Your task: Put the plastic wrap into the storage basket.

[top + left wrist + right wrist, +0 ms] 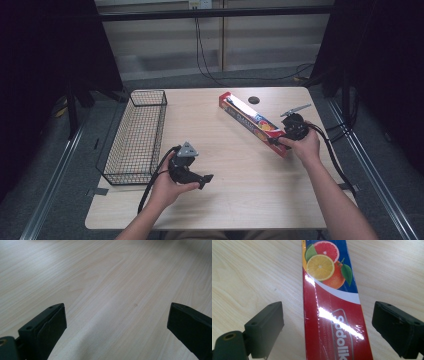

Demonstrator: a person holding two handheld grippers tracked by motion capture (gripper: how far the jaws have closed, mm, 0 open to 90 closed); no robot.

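Pale wood table (225,200), grey floor (65,165), dark curtains (50,45).

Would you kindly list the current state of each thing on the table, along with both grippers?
Long red box: sealed, lying flat on the table, between the right gripper's jaws but not clamped.
Wire basket: upright, empty.
Right gripper: open, jaws astride the box's near end.
Left gripper: open, nothing between its jaws, over bare table.
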